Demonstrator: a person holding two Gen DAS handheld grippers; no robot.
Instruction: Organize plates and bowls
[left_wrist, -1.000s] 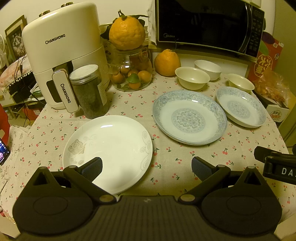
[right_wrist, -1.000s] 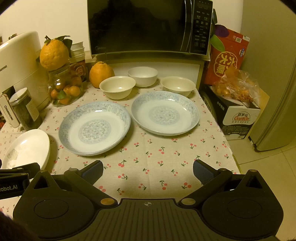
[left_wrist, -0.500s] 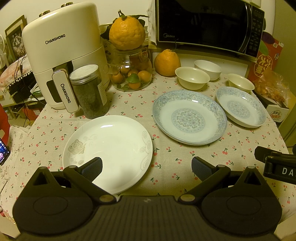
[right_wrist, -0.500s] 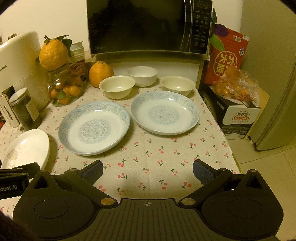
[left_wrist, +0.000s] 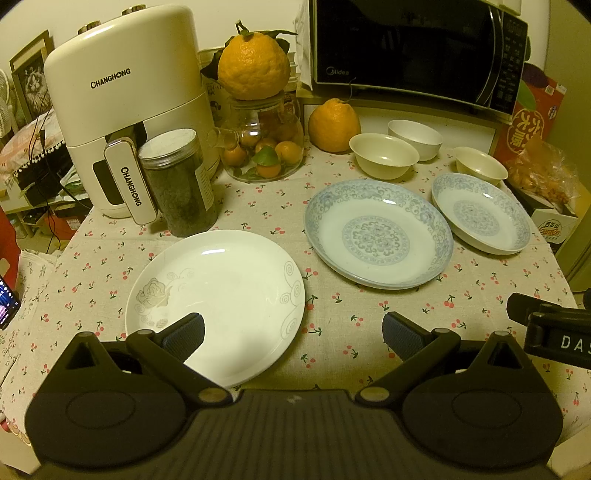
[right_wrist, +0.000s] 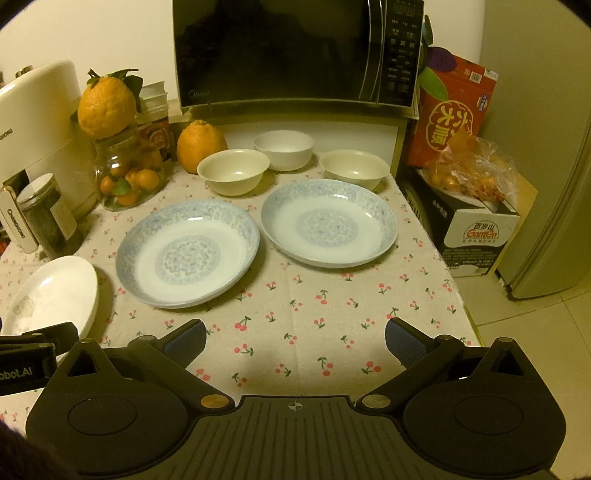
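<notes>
Both sets of fingers wide, nothing held. My left gripper (left_wrist: 291, 328) hangs low over the near rim of the white plate (left_wrist: 218, 295); my right gripper (right_wrist: 295, 339) sits over bare counter (right_wrist: 314, 295), short of the two blue-patterned plates (right_wrist: 186, 253) (right_wrist: 328, 221). Three bowls (right_wrist: 232, 171) (right_wrist: 283, 147) (right_wrist: 354, 168) stand behind them, nothing stacked yet. My read: start with a plate. Go in low, one finger under the rim, one above, close gently. Glazed ware slips, so lift level.

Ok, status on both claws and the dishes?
Left claw open, above plain white plate. Right claw open, empty. Two blue-patterned plates, three bowls unstacked. Nothing blocking.
</notes>
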